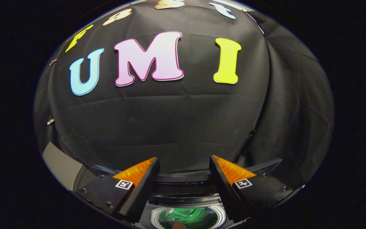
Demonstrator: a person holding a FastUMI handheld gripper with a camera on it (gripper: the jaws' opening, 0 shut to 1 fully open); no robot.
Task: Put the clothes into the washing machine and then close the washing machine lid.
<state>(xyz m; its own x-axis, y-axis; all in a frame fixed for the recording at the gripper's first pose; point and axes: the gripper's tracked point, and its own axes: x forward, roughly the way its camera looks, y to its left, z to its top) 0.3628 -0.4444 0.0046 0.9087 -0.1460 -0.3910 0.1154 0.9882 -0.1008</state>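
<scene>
Looking down past the claw [184, 178], we have the washing machine [186, 203] right below, its round tub mouth sitting in the gap between the two fingers [138, 187]. Down inside that tub lies the green clothing [187, 214], bunched up at the bottom of the drum and ringed by the pale rim of the opening. So the clothes sit in the machine, beneath the claw rather than in it. A small reddish-brown patch shows at the near edge of the tub, just beside the green cloth; too little of it shows to say what it is.

The claw itself is released: the fingers stand well apart, nothing pinched between them, and neither one touches the cloth or the tub rim. Each finger carries a small square marker on its outer block.

On the claw's left side, beside the machine, a grey slanted panel [62, 167] rises at an angle; whether that is the machine's raised lid or part of its body I cannot tell. A dark curved band of the machine's top runs just beyond the fingertips, above the tub mouth. Behind the washing machine hangs the black cloth wall [170, 121] of the booth, creased and folded, with another fold of it draping down on the claw's right side.
</scene>
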